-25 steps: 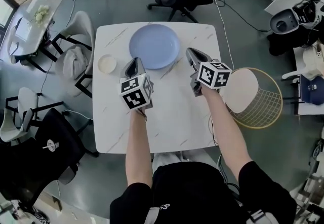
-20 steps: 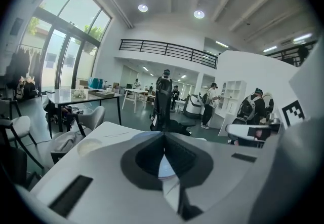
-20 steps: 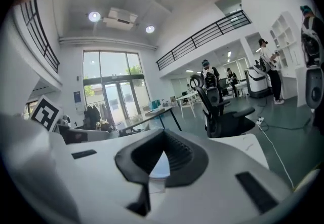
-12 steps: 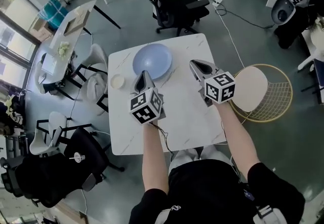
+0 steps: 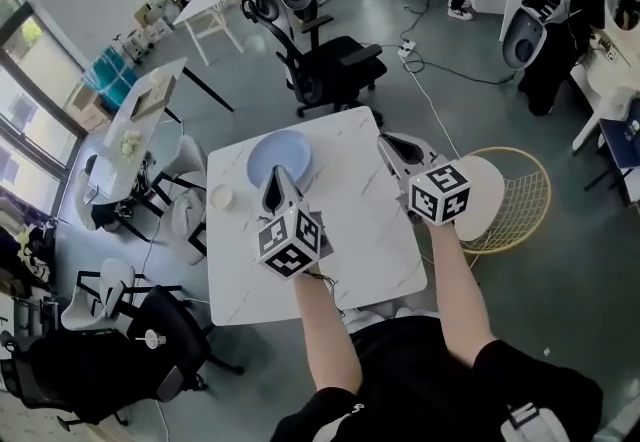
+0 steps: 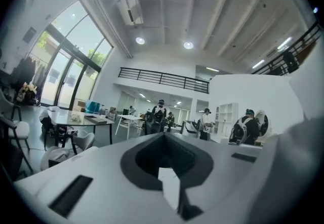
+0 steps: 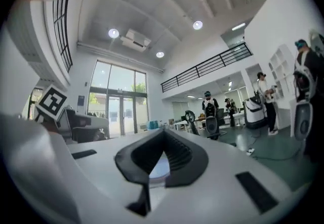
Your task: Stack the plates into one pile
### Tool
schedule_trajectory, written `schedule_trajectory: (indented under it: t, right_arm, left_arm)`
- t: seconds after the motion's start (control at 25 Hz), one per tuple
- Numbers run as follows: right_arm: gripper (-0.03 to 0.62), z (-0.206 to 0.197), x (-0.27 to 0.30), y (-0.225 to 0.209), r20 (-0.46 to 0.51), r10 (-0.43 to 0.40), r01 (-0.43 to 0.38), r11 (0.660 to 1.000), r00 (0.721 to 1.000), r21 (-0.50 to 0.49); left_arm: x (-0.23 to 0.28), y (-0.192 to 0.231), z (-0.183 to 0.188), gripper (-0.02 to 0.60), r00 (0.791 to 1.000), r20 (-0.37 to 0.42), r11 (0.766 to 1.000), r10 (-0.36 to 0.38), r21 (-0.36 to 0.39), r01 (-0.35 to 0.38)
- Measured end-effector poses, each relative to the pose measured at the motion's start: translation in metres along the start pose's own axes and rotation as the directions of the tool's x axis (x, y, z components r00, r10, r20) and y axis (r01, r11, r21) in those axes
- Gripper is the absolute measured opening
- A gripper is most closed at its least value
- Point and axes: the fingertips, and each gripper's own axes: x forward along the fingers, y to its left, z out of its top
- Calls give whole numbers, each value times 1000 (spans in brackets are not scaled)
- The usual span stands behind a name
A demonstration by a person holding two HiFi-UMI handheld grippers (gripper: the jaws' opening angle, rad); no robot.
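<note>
A large pale blue plate [image 5: 278, 156] lies at the far left of the white marble table [image 5: 350, 250]. A small cream plate [image 5: 222, 197] sits near the table's left edge, apart from the blue one. My left gripper [image 5: 272, 186] hovers just in front of the blue plate, shut and holding nothing. My right gripper [image 5: 392, 147] is over the table's far right part, also shut and empty. Both gripper views point up across the room; a sliver of the blue plate [image 7: 156, 169] shows through the right gripper's closed jaws.
A gold wire basket [image 5: 519, 197] with a cream round seat [image 5: 484, 192] stands right of the table. A black office chair [image 5: 327, 62] is behind the table, white chairs [image 5: 186, 210] to its left. People stand at the far right of the room.
The head view has pulled back and up, so the table looks smaller and more of the room shows. Both grippers stay shut over the table, tilted higher.
</note>
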Motion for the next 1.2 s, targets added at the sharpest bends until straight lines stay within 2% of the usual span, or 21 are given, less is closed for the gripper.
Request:
schedule_trajectory:
  t: [0.12,0.24,0.32,0.48,0.6,0.72,0.88,1.2]
  right_arm:
    - [8,-6,-50,-14,20,-82,83,996,996,-43]
    - [8,-4,-76,-33,38,-136,137,990,990,-42]
    - [8,-6,-86,-39,17,-169,170,983,985,-64]
    - [9,-14,-87,-42,-58,-223,204,952,973,-226]
    - [8,-24,-92,-34,-76,-202,179,955,976,-234]
    - [6,-25,-91,-32,-77,-183,160,957,980,-240]
    - [7,-30,-85,-28,-90,-170,146,963,981,-227]
    - [6,-35,-71,-27,-108,-154,129,969,982,-209]
  left_arm:
    - [-26,4,-19,15,999,-16,999,52,-4,-52]
    - [-36,-16,-26,15,1000,9,1000,18,25,-18]
    - [-39,-33,-34,15,1000,8,999,-6,41,6]
    - [-37,-69,-46,15,999,-22,993,-38,110,40]
    - [-42,-92,-53,15,997,-24,988,-74,134,76]
    - [-46,-103,-57,15,997,-14,983,-82,162,83]
    - [-48,-99,-59,15,998,-27,979,-64,194,68]
    - [-48,-80,-55,15,999,-28,980,-23,197,28]
